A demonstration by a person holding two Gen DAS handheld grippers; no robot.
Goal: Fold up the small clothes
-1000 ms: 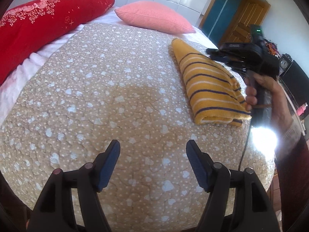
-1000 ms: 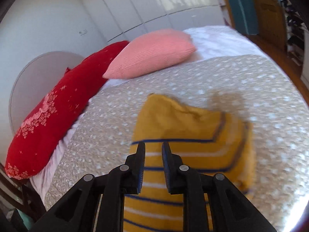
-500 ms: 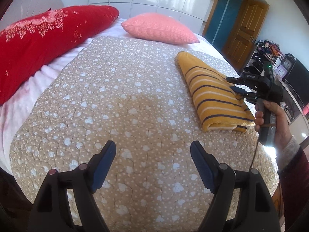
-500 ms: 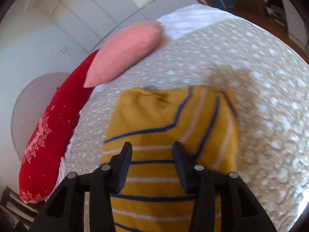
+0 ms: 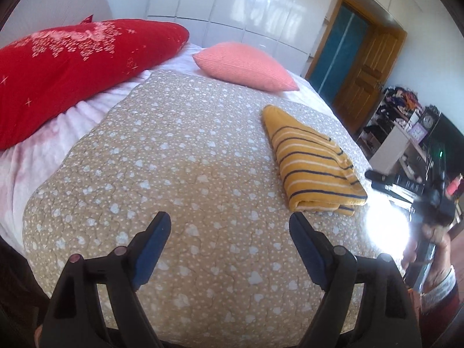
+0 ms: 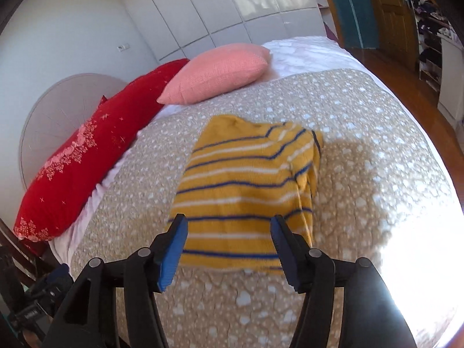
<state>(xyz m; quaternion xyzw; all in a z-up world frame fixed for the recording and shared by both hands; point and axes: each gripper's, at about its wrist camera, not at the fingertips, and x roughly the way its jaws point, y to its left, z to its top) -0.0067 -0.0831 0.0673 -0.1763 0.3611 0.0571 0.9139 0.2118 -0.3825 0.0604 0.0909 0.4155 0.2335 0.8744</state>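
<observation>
— On the bed, toward its right side, that's where the yellow striped sweater is, folded into a flat bundle on the beige quilt with the white hearts

— Is either gripper holding it?

— No. The left gripper hovers over bare quilt, well to the left of the sweater, with its blue-padded fingers spread wide and nothing between them. The right gripper hangs above the near edge of the sweater, fingers wide apart too, not touching the knit as far as I can see

— How does the fold look?

— From the left wrist view the doubled-over end faces the camera, layers stacked on one another. From the right wrist view the blue and white stripes run across, and one edge on the right looks bunched, though that view is a bit blurred

— And around it?

— At the head of the bed a long red pillow lies on the left and a pink cushion sits beside it, both well apart from the sweater. Strong sunlight washes out the quilt's right corner. Behind, white wardrobe doors and a wooden door. The person's right hand grips its handle just off the bed's right edge
</observation>
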